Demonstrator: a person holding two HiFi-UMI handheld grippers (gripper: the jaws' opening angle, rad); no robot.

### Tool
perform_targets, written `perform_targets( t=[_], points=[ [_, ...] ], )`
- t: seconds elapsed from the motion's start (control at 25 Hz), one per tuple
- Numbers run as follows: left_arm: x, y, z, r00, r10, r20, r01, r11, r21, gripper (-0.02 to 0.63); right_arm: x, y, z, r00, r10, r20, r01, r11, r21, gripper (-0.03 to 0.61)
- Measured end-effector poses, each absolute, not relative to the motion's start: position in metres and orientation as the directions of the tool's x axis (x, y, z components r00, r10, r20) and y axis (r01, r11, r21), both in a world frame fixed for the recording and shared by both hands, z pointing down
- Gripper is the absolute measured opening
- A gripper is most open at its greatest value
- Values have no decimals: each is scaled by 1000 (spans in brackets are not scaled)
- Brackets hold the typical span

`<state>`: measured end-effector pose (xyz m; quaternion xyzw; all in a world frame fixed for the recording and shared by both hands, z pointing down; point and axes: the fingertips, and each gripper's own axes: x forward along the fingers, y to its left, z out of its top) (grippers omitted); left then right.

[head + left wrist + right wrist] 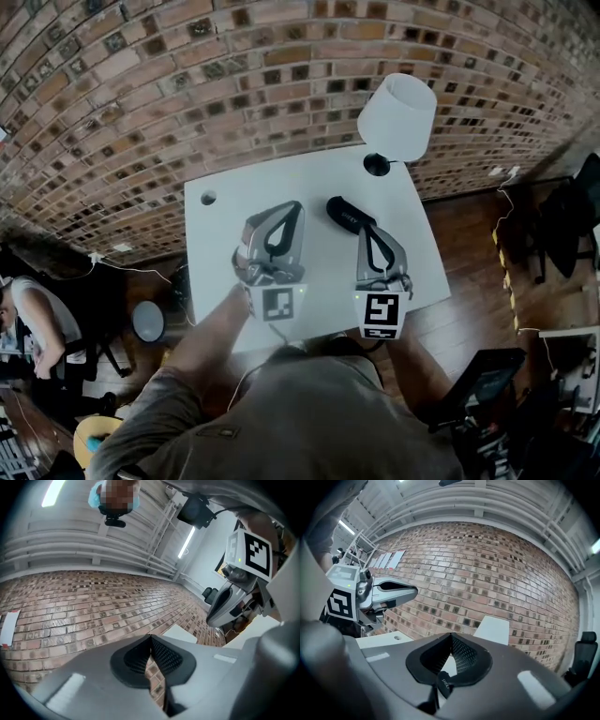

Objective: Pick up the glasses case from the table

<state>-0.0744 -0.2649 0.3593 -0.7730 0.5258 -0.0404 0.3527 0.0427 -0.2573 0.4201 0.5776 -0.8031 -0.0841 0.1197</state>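
Note:
The black glasses case (342, 215) lies on the white table (214, 246), right of its middle, slanting toward the far left. My right gripper (362, 226) hovers just behind its near end, jaws shut and empty. In the right gripper view, part of the case (443, 685) shows in the gap below the closed tips of that gripper (451, 635). My left gripper (293, 207) hangs over the table's middle, left of the case, tilted upward. Its tips (151, 637) meet with nothing between them.
A lamp with a white shade (397, 115) and a black base (377, 165) stands at the table's far right corner. A small round hole (207, 198) marks the far left corner. A brick wall (187, 84) runs behind the table. A dark chair (567, 225) stands at the right.

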Motion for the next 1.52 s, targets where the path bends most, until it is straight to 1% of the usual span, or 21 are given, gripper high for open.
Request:
perform_targets(
  t=[0.28, 0.44, 0.64, 0.72, 0.88, 1.04, 1.28, 1.52],
  points=[
    [-52, -294, 388, 481, -836, -264, -769, -257, -586, 3, 60, -276, 436, -289, -949, 126, -909, 313, 275, 14],
    [-39, -314, 415, 476, -860, -184, -755, -292, -588, 3, 76, -290, 448, -288, -944, 160, -910, 322, 263, 14],
    [-14, -340, 458, 493, -869, -53, -708, -364, -605, 9, 98, -310, 474, -288, -935, 205, -914, 333, 234, 14],
    [-6, -347, 474, 506, -862, -14, -686, -393, -612, 33, 104, -316, 486, -291, -928, 233, -913, 342, 221, 14],
    [9, -356, 503, 534, -843, 65, -639, -453, -622, 103, 111, -325, 508, -299, -912, 280, -910, 361, 203, 15],
    [18, -365, 533, 558, -816, 149, -578, -511, -635, 146, 118, -333, 533, -304, -896, 324, -909, 374, 183, 15],
    [41, -363, 585, 631, -703, 328, -372, -645, -668, 262, 126, -339, 562, -306, -875, 374, -911, 383, 150, 17],
    [56, -361, 630, 645, -589, 487, -187, -740, -646, 340, 134, -345, 576, -302, -868, 394, -918, 376, 124, 18]
  ],
)
